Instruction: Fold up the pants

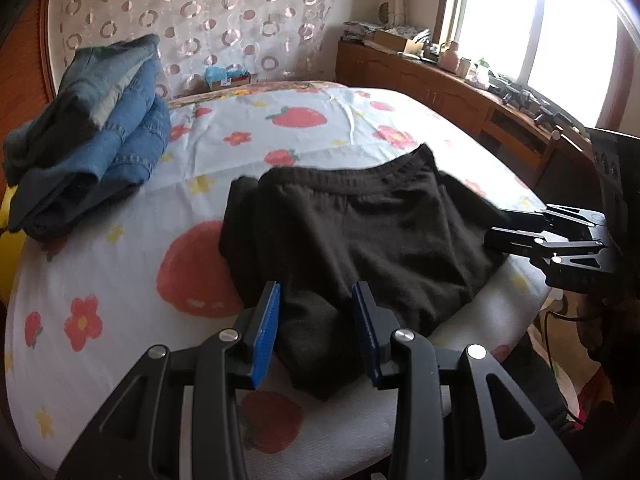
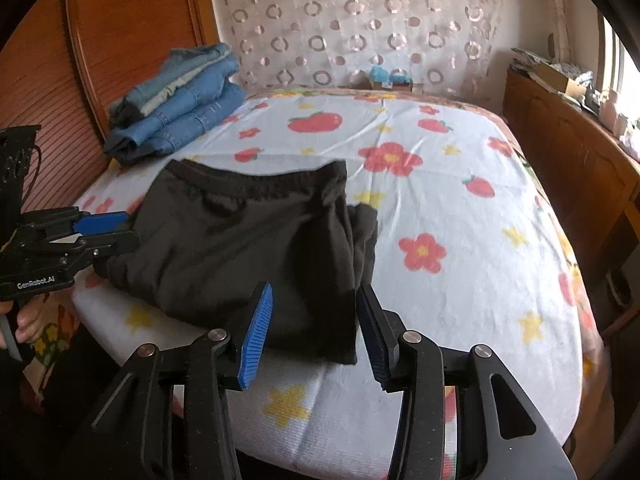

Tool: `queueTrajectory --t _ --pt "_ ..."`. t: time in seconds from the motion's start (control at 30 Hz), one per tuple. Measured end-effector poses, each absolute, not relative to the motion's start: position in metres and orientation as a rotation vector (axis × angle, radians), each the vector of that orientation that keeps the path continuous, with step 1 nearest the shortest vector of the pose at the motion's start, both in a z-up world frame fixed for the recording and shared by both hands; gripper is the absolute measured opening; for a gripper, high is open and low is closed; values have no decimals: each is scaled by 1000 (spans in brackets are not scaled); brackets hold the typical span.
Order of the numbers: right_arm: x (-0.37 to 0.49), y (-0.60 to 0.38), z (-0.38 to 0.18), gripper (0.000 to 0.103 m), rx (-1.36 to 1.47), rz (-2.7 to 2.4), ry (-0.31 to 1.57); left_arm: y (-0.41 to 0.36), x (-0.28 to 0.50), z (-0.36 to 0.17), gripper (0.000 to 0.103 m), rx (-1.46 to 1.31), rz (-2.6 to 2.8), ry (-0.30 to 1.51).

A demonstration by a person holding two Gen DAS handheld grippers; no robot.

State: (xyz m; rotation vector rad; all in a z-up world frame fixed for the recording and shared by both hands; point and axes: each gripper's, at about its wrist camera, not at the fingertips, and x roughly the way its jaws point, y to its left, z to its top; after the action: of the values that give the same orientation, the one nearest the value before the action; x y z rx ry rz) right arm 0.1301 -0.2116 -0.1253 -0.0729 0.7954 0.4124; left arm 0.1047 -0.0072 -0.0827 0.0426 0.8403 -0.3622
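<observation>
Black pants lie folded on the bed near its front edge, waistband toward the headboard; they also show in the right wrist view. My left gripper is open, its blue pads straddling the pants' near left corner. It shows at the left of the right wrist view. My right gripper is open over the pants' near right corner. It shows at the right of the left wrist view, at the pants' right edge.
A stack of folded blue jeans sits at the bed's back left by the wooden headboard. The fruit-and-flower sheet covers the bed. A wooden cabinet with clutter runs under the window at right.
</observation>
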Motion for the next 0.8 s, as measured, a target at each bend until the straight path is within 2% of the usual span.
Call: queueTrajectory --t 0.13,0.27,0.53,0.8 --pt "127 -211 -134 54 -78 391 777 -4 103 -90 40 17 -344 823" --pt "125 -211 -136 58 -73 390 757 1 101 -94 44 -30 -337 811" --pt "121 -210 -138 59 -73 382 730 -2 93 -97 47 -9 -313 755" --pt "119 -213 -139 60 -76 387 711 11 86 -90 47 -72 -359 826"
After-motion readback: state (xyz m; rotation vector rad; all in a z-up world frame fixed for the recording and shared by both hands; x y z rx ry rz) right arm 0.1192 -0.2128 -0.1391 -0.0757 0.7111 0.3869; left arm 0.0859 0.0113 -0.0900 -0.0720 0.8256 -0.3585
